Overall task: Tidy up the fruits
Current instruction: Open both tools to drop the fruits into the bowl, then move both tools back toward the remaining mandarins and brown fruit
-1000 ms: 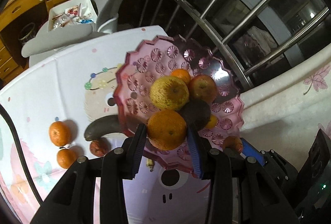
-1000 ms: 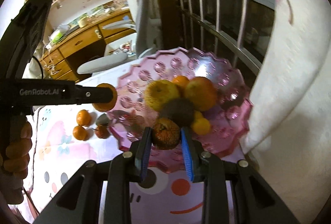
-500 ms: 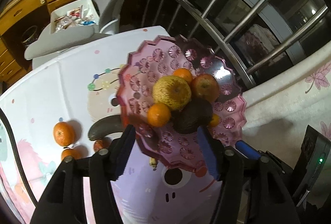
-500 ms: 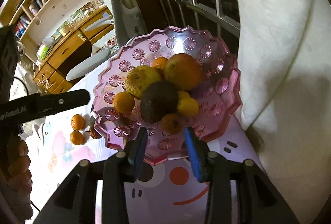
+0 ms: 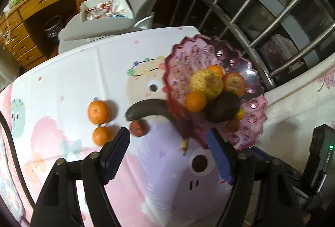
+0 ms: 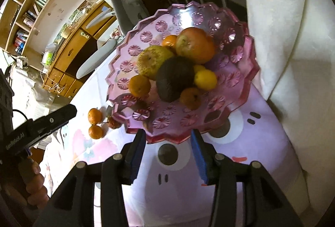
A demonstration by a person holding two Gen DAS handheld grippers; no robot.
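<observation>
A pink glass fruit dish on a stem holds several fruits: a yellow-green citrus, a dark avocado, oranges and a lemon. On the cloth beside it lie two tangerines, a small red fruit and a dark banana. My left gripper is open and empty above the cloth, left of the dish. My right gripper is open and empty at the dish's near rim. The left gripper also shows in the right wrist view.
The table wears a pink and white cartoon cloth. A grey chair and wooden drawers stand beyond it. Metal window bars and a white curtain stand close behind the dish.
Both grippers let go of their fruit into the dish, opened and pulled back. The left gripper has swung left toward the loose fruit on the cloth.
</observation>
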